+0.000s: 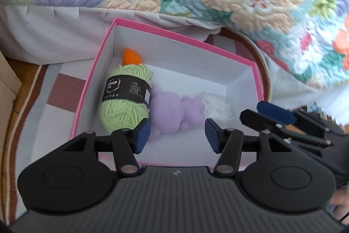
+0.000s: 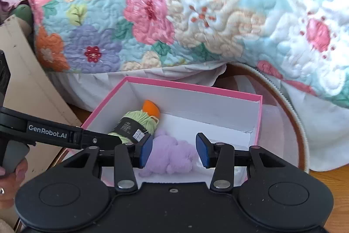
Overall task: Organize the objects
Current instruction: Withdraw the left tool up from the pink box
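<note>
Your left gripper (image 1: 177,135) and right gripper (image 2: 173,150) part-open, empty above pink box (image 1: 93,80). Descend carelessly, you snag lilac yarn (image 1: 172,113) or tip box wall.

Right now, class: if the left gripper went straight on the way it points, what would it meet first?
Probably the lilac fluffy yarn in the pink box: it lies between and beyond the left gripper's open jaws. Depth is unclear.

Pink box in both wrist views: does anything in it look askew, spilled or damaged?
Nothing stands out. The pink box sits intact on the rug, holding a green yarn ball with its band on, an orange piece behind it, purple fluff and something white. Nothing has spilled outside.
</note>
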{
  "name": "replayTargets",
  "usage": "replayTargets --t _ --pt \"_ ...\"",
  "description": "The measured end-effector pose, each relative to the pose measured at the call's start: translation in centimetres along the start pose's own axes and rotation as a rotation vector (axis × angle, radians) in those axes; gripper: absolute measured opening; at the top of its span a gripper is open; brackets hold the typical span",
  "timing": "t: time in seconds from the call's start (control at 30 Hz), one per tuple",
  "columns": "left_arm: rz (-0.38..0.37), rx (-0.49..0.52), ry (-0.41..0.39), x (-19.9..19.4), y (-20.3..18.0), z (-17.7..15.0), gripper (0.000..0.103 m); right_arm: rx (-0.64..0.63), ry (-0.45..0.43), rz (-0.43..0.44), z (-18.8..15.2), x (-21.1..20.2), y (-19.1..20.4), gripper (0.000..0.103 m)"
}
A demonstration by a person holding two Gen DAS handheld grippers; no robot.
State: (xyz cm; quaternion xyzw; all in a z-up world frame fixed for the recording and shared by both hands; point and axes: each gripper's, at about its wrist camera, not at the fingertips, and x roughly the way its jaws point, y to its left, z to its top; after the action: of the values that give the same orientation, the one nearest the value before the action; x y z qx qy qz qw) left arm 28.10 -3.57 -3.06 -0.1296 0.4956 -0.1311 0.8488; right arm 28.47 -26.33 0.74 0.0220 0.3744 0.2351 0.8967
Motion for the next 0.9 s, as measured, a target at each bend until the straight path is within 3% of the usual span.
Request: replayTargets --t 0.4,0.9 --pt "0.032 0.073 0.041 -6.2 -0.1 -3.1 0.063 -0.117 -0.013 0.014 -1.3 -6.7 5.0 0.055" --pt "-0.01 0.148 0.045 -10.9 -1.9 -6.1 0.065 -0.195 0.018 0.005 -3.3 -12.3 6.4 0.06"
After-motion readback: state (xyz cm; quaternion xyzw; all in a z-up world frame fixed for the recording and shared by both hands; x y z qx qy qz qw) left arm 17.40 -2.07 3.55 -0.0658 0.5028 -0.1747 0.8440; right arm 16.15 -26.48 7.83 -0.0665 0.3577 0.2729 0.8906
